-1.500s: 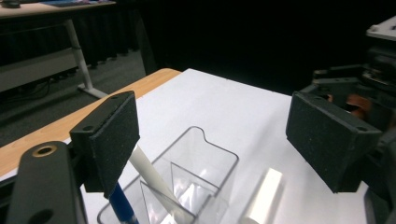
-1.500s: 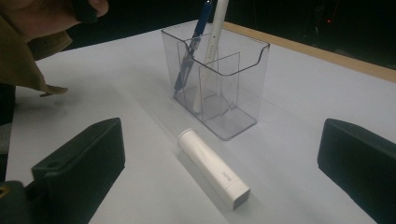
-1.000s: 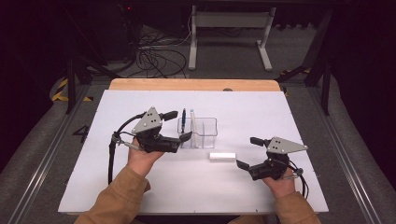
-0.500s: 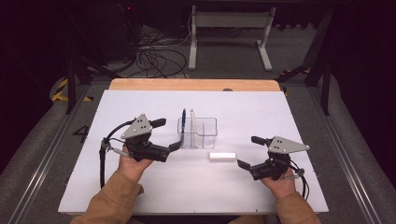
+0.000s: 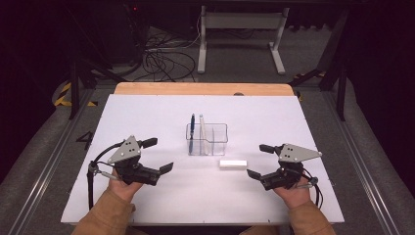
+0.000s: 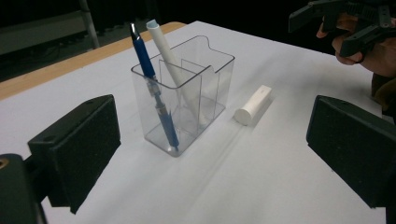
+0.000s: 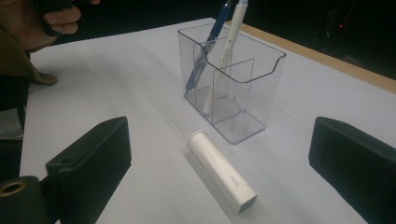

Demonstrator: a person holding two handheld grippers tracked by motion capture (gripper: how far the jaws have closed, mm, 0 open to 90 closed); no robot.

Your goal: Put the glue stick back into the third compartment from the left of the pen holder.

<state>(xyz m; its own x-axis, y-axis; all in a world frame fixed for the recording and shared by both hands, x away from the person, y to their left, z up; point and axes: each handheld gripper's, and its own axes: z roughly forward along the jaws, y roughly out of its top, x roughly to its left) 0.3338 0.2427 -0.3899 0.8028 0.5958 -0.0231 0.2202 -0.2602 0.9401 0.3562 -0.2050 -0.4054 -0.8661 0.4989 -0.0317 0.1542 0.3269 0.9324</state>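
Two tongs are hovering spread and empty, left tongs [image 5: 159, 155] lower left, right tongs [image 5: 258, 160] lower right; white tube [image 5: 233, 164] is lying between them, beside the clear organizer [image 5: 218, 138], bare table [image 5: 195, 196] stretching below.

Table [image 5: 147, 112] brightly lit, surroundings dark; soft shadows; gripper views slightly soft, near jaws blurred.
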